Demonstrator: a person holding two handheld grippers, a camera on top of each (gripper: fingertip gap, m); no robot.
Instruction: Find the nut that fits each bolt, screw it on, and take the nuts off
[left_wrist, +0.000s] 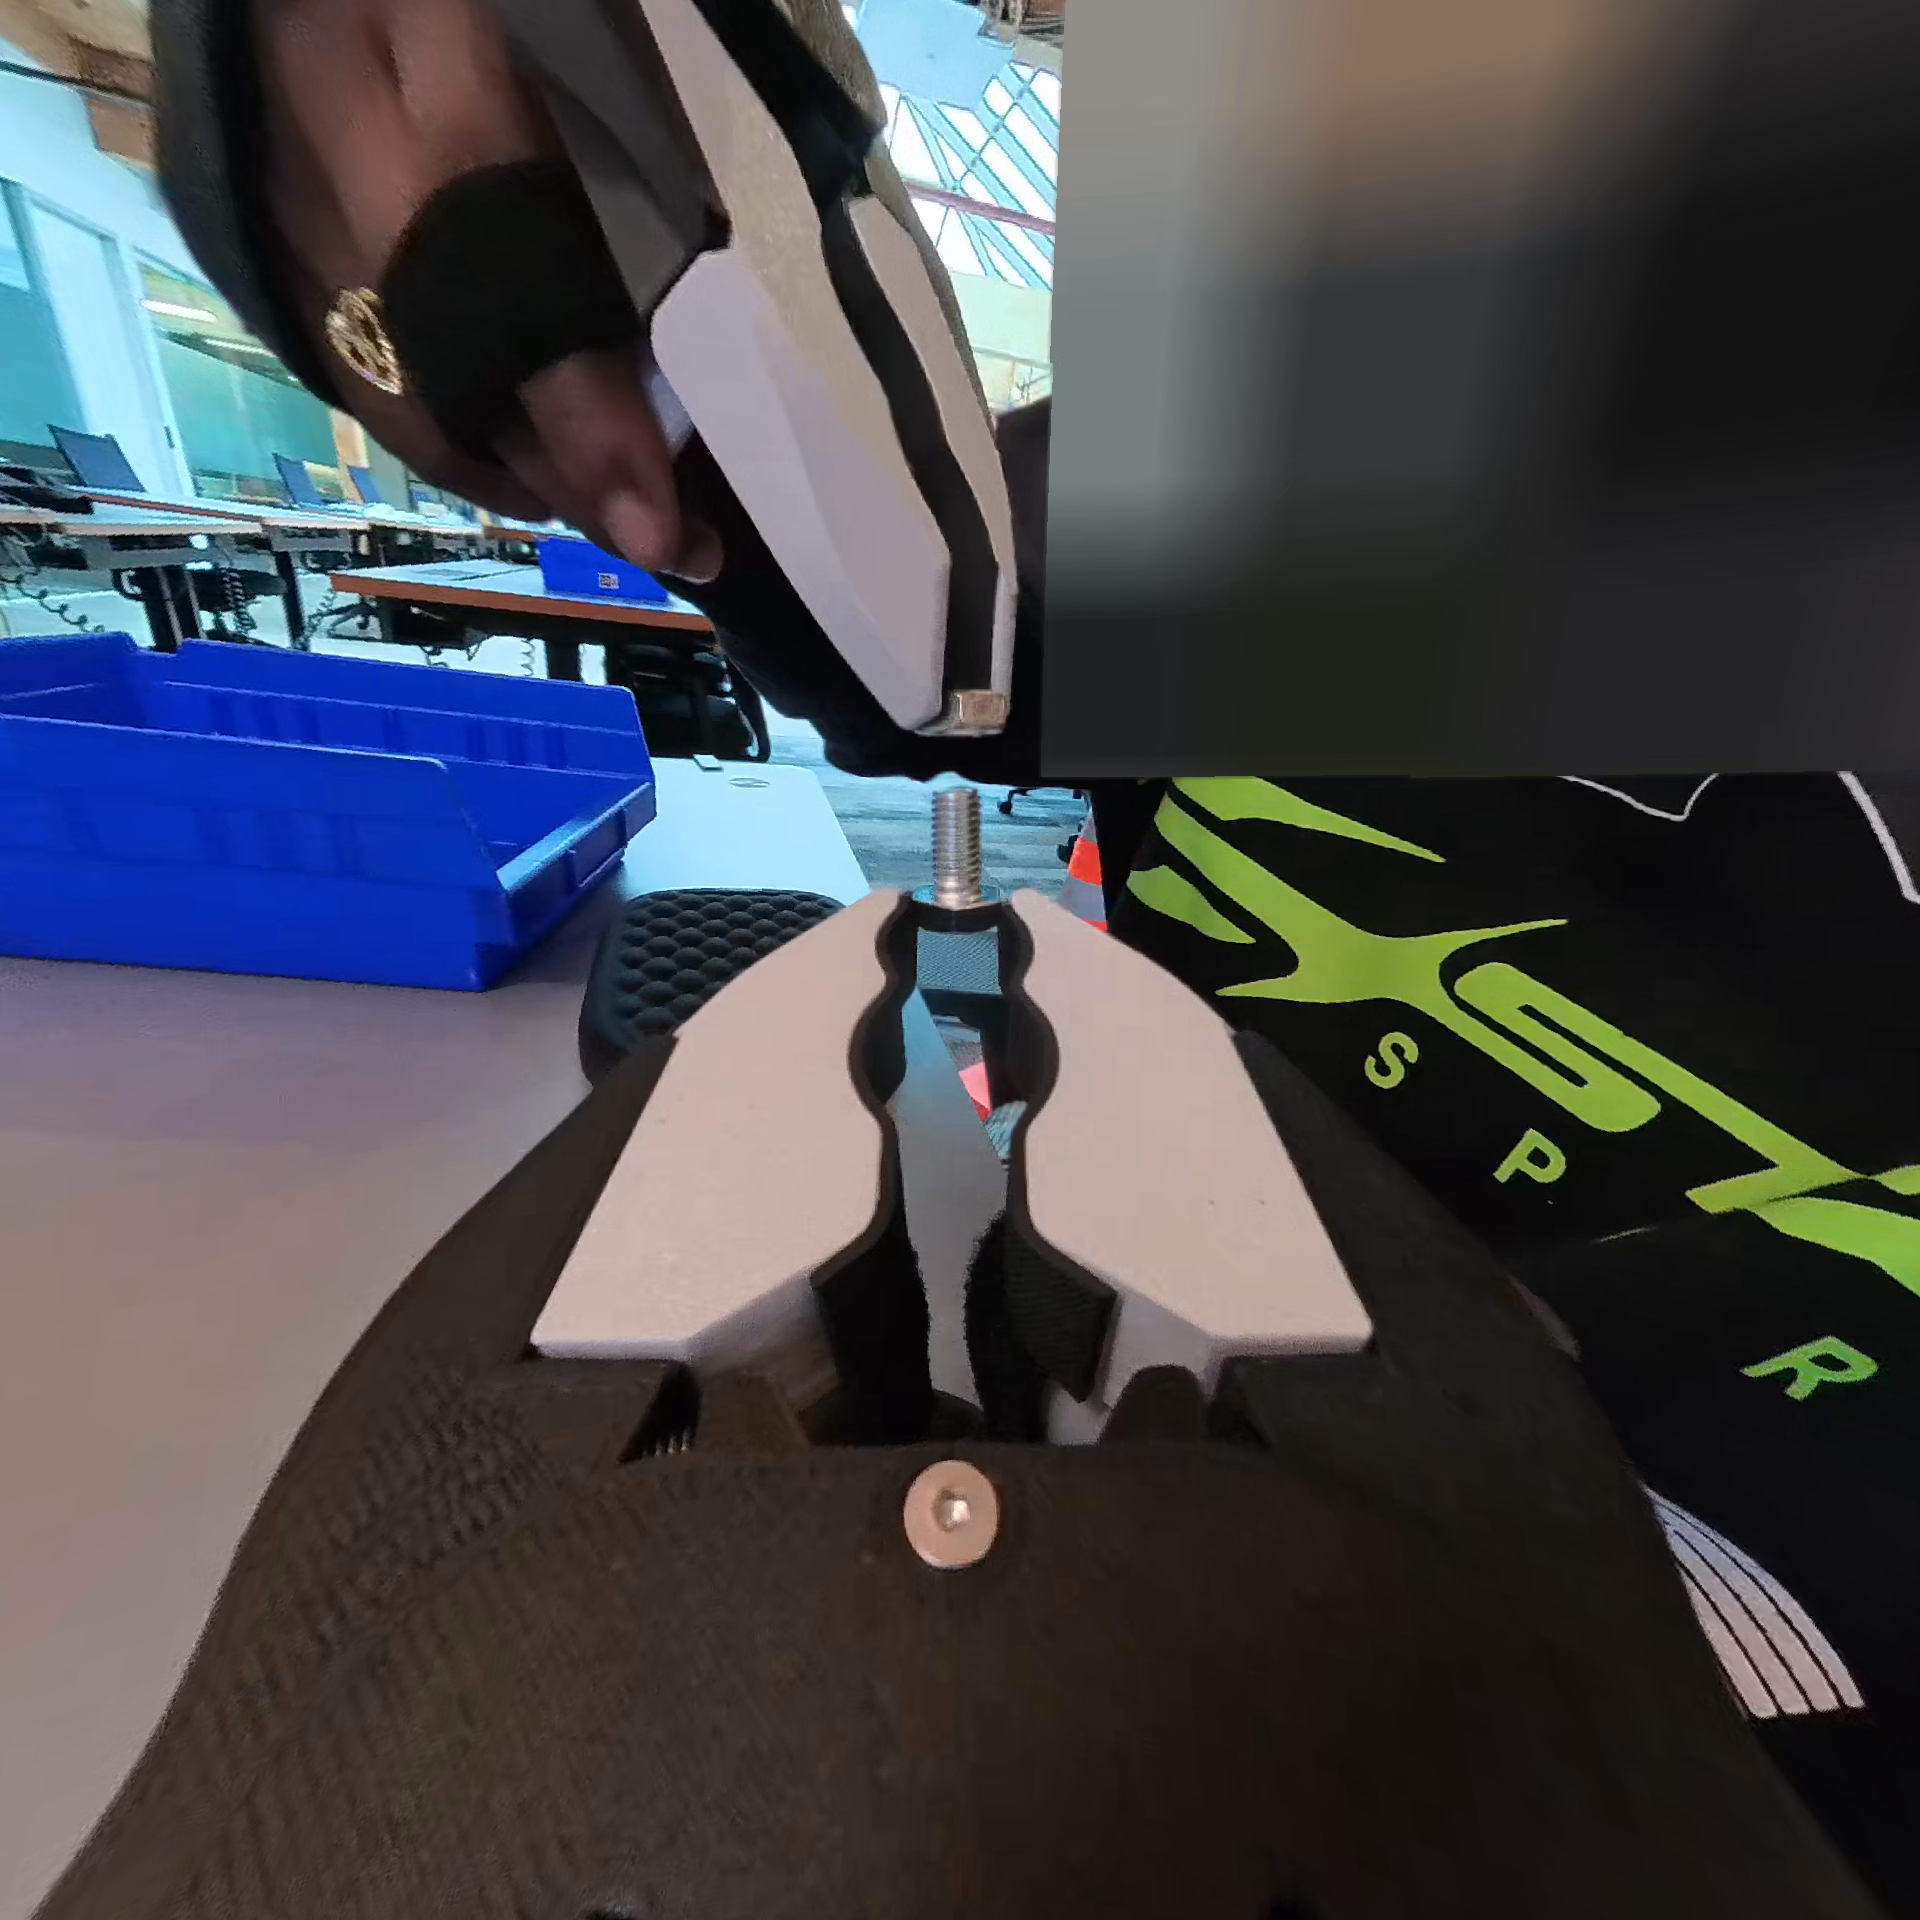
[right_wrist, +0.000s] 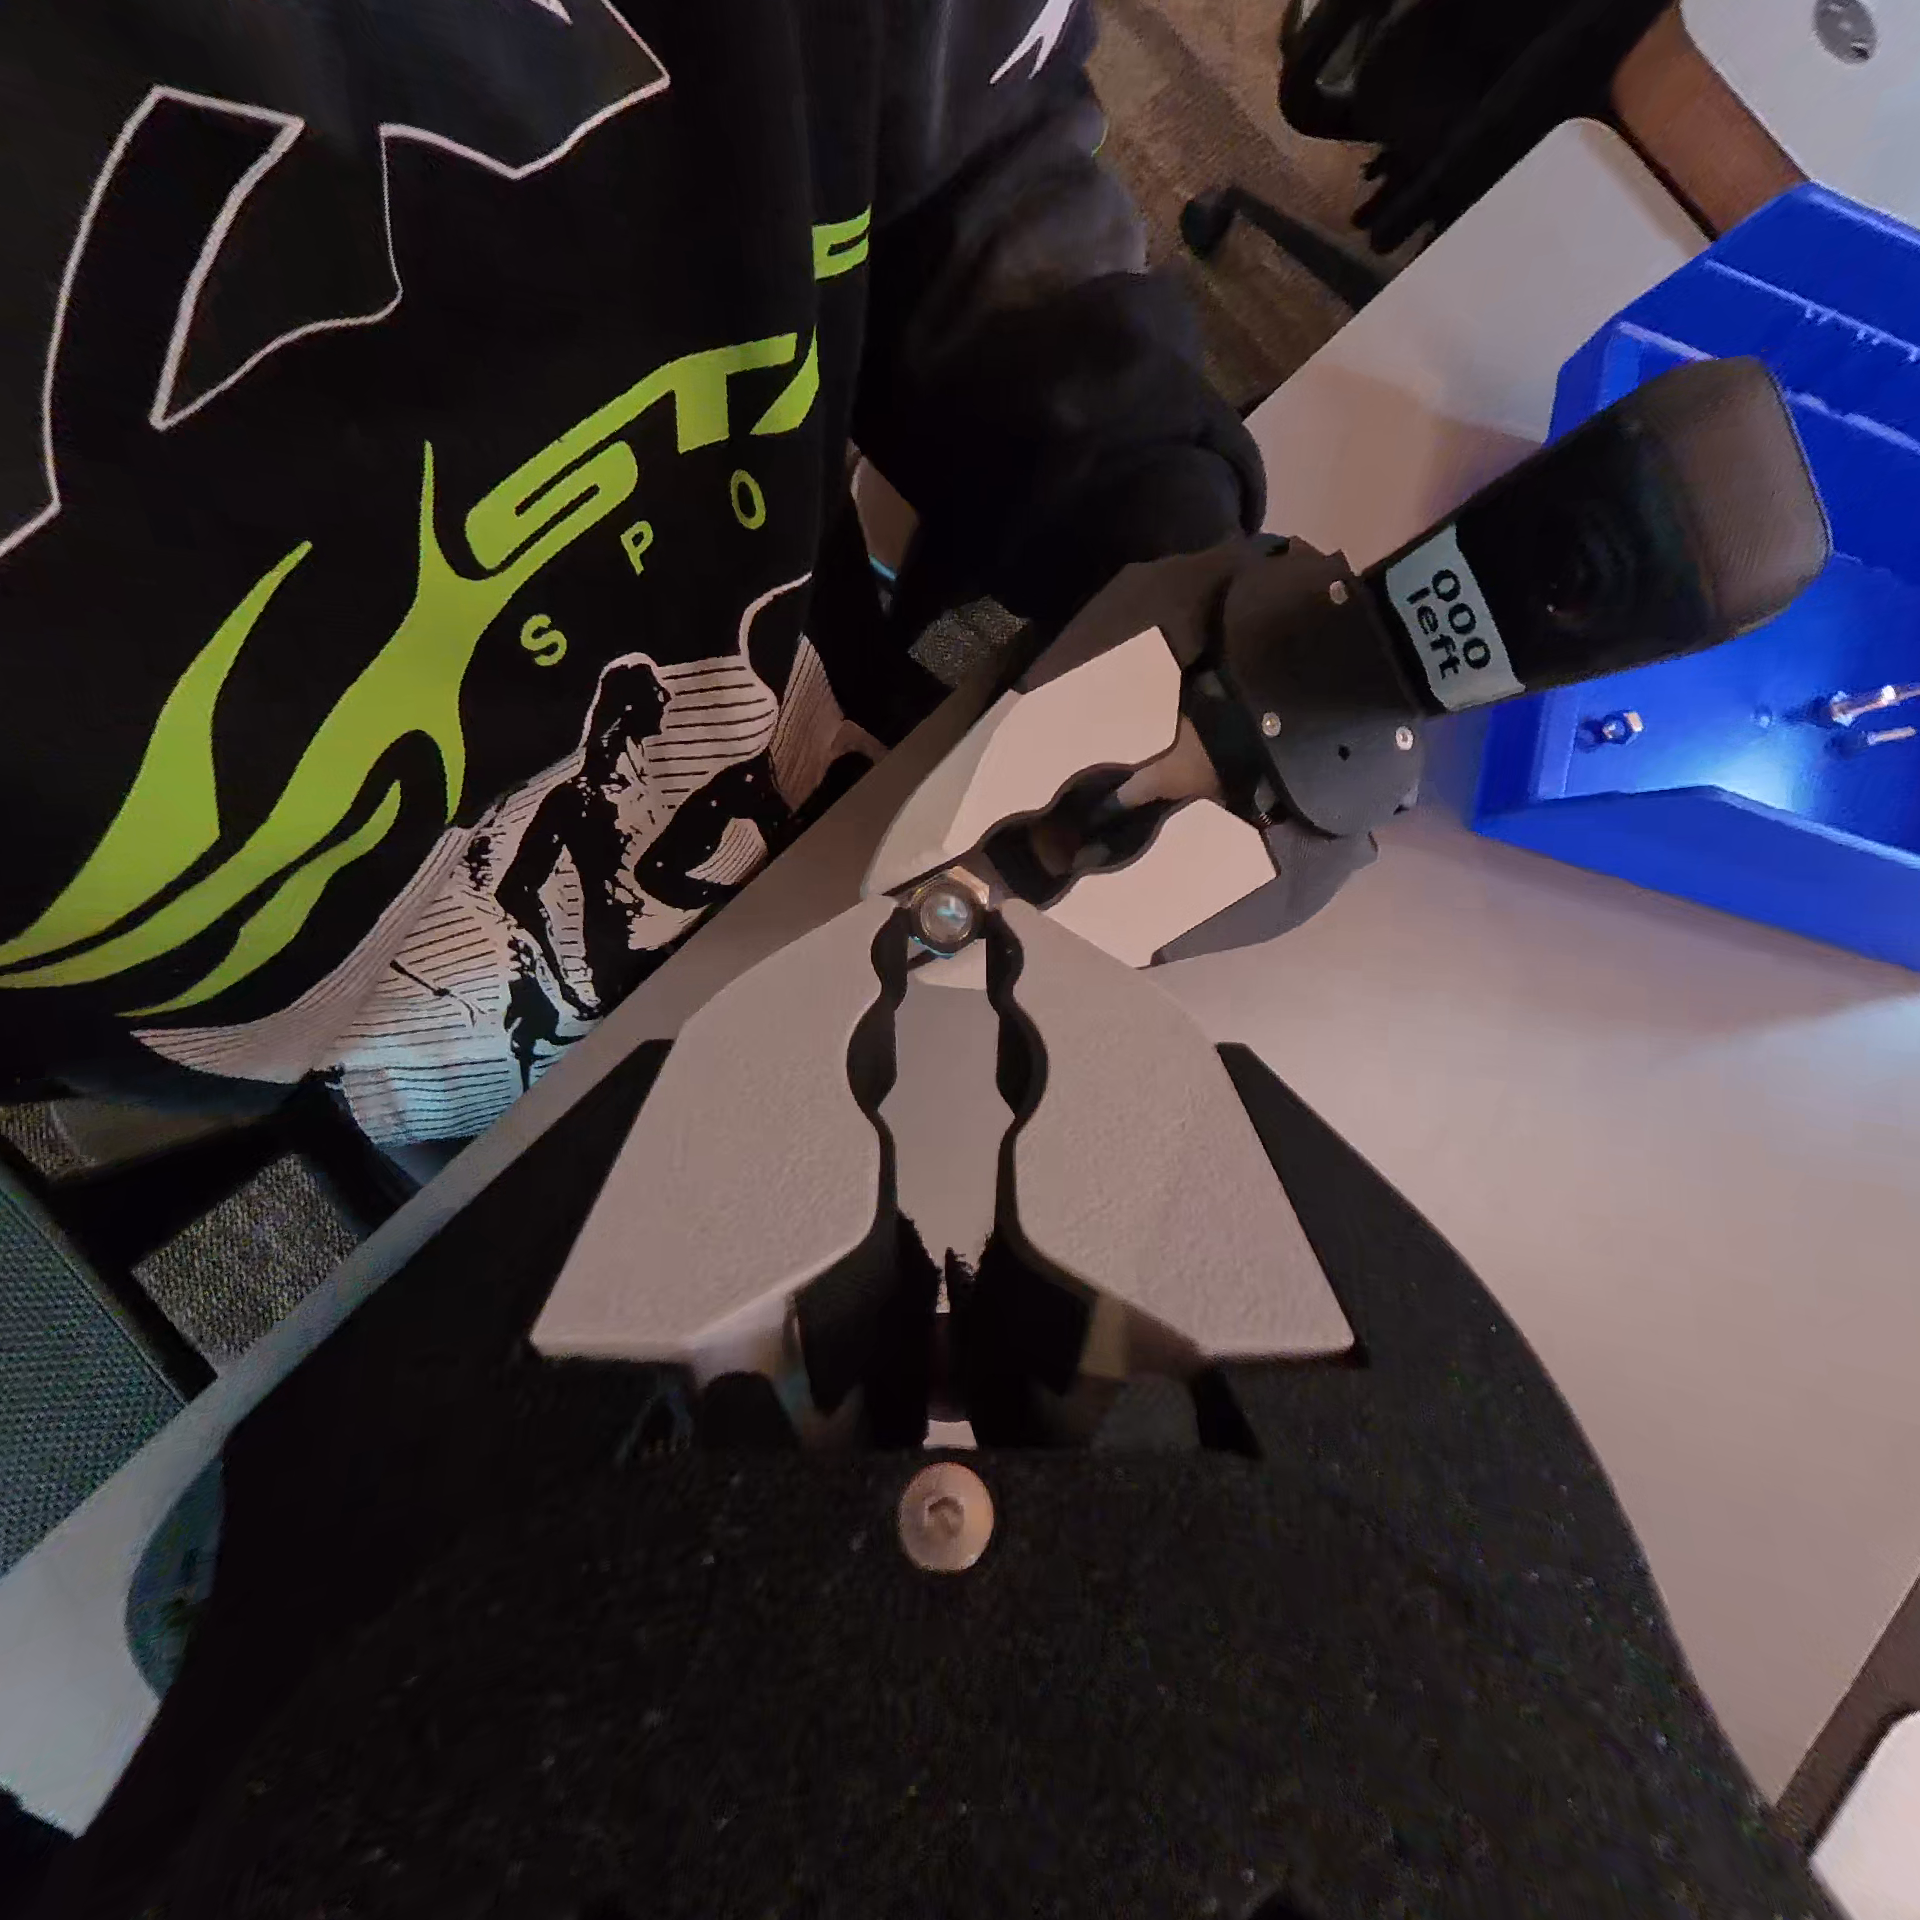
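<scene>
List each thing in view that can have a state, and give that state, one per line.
Left gripper: shut on the bolt's head, holding it upright.
Bolt: threads bare, no nut on it yet.
Right gripper: shut on a nut.
Nut: above the bolt tip, apart from it.
Blue bin: open, on the table; some hardware inside.

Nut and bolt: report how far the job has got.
Done: the left gripper holds a bolt by its head, threads up; the right gripper holds a silver nut.
In hand: the nut hangs just above the bolt tip, not yet threaded on.
Left: screwing on, unscrewing, and the loose hardware in the blue bin.
</scene>
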